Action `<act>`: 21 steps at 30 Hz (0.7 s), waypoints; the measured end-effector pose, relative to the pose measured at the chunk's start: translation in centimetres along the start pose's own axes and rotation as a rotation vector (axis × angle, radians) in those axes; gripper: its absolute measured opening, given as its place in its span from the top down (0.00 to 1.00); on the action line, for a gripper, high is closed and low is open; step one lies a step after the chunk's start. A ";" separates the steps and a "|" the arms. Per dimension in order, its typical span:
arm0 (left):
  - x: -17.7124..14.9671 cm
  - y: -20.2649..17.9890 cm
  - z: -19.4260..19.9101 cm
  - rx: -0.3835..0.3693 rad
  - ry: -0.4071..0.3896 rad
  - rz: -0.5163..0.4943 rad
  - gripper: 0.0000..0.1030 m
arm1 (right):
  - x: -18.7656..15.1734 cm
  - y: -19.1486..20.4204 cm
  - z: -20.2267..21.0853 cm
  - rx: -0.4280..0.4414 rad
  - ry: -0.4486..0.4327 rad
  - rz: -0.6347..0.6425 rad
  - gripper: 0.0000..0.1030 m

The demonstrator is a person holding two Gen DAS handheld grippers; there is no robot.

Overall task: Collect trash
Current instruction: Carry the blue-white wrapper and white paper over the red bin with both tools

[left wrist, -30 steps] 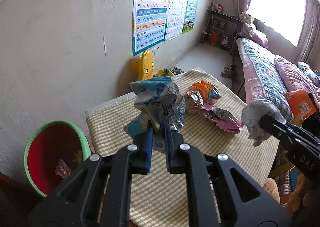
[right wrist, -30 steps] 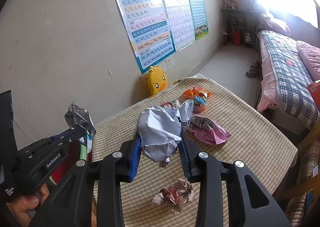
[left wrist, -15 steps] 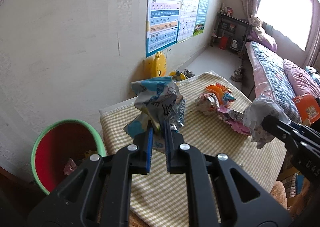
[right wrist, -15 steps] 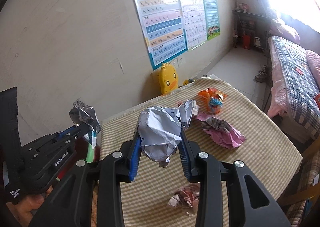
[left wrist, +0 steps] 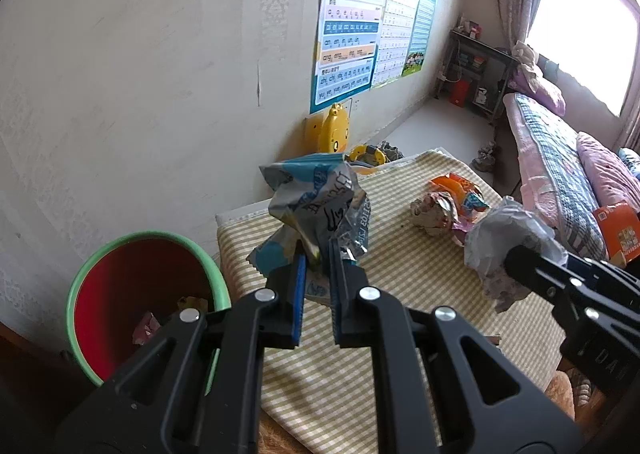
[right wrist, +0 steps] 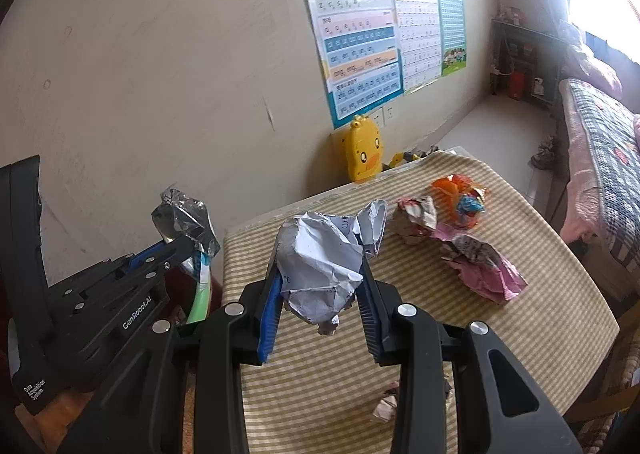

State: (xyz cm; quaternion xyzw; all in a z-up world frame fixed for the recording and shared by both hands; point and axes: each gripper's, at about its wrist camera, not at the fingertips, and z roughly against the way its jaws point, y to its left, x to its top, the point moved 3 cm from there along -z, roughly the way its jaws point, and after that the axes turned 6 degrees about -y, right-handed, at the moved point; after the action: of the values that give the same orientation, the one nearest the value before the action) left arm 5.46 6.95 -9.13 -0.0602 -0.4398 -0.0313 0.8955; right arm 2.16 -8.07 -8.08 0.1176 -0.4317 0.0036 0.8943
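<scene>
Left tool (left wrist: 318,266) clamped on blue-silver wrapper (left wrist: 316,202), raised beside red bucket (left wrist: 136,294); right tool (right wrist: 318,294) clamped on crumpled paper (right wrist: 320,258), above checked bench (right wrist: 520,334) right of bucket

The red bin (left wrist: 136,294) stands open-mouthed low and to the left of the left gripper (left wrist: 318,258), with nothing between them but the table (left wrist: 400,286) edge. Ahead and to the right, crumpled wrappers (right wrist: 452,214) clutter the far tabletop. Bare checked cloth lies open directly beneath both tools.
</scene>
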 end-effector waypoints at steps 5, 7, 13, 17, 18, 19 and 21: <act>-0.4 1.5 -0.3 0.019 0.008 0.029 0.90 | -0.2 1.6 -1.1 0.022 0.024 0.028 0.68; -0.5 2.2 -0.5 0.028 0.013 0.041 0.90 | -0.3 2.3 -1.6 0.032 0.033 0.038 0.68; -1.2 5.0 -0.8 0.075 0.031 0.071 0.90 | -0.4 5.1 -3.6 0.078 0.065 0.078 0.68; -2.3 7.7 -0.7 0.133 0.053 0.095 0.90 | -0.6 7.2 -5.0 0.122 0.092 0.098 0.68; -2.6 8.4 -0.7 0.149 0.059 0.102 0.90 | -0.7 7.9 -5.4 0.133 0.099 0.108 0.68; -2.9 9.2 -0.8 0.165 0.066 0.110 0.90 | -0.7 8.5 -5.7 0.144 0.106 0.117 0.68; -3.4 10.5 -0.9 0.190 0.079 0.127 0.90 | -0.9 9.8 -6.4 0.166 0.121 0.134 0.68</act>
State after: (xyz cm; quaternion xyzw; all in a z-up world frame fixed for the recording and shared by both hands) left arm 5.21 17.29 -13.23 -0.0016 -0.4002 0.0650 0.9141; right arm 5.47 2.90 -10.62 0.1616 -0.3823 0.1059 0.9036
